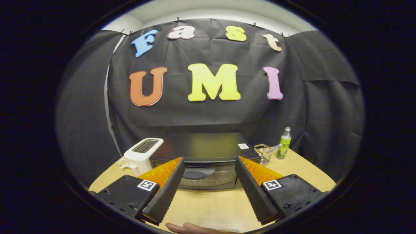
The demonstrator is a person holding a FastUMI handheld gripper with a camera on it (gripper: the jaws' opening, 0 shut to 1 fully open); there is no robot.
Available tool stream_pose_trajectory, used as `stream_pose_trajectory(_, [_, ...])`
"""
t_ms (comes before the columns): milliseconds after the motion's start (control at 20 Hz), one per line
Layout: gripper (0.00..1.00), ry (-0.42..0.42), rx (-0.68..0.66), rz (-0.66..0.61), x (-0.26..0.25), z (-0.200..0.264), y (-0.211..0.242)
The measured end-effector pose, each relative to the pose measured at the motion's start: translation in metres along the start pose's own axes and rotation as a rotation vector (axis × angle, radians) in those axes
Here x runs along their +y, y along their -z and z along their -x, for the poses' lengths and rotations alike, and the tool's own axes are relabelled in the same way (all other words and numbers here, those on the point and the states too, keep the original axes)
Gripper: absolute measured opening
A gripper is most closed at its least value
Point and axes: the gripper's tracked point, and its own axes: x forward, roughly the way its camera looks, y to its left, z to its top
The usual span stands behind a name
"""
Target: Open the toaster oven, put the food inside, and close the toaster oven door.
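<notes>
Setting: black cloth is hung behind a pale wooden table, on which everything is placed.
Gripper: the gripper is held above the table with its fingers spread wide apart; nothing is held between them.
Toaster oven: the toaster oven is seen just beyond the fingertips, centred between them, with its glass door shut.
Food: something dark and rounded is glimpsed through the door; what it is cannot be told.
Progress: the task is judged to be at its start, or else finished; the door is closed and untouched.
Surroundings: a white toaster is set beside the oven on one side; a glass cup and a green bottle are set on the other.
Obstacles: none are seen ahead of the door; a fingertip is seen at the table's near edge.
</notes>
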Motion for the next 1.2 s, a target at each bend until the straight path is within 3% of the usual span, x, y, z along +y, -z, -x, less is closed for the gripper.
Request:
stream_pose_trajectory(300, [1.00, 0.019, 0.037, -0.001, -0.016, -0.053, 0.026])
stream_pose_trajectory(500, [1.00, -0.060, 0.033, -0.038, 0.011, -0.072, 0.034])
stream_pose_trajectory(650, [1.00, -0.054, 0.033, -0.028, 0.021, -0.087, 0.049])
stream_pose_trajectory(850, [1.00, -0.078, -0.006, -0.092, 0.021, -0.089, 0.049])
stream_pose_trajectory(1000, [1.00, -0.108, 0.037, -0.134, 0.022, -0.079, 0.056])
stream_pose_trajectory(1200, [1.00, -0.079, 0.011, -0.061, 0.022, -0.060, 0.061])
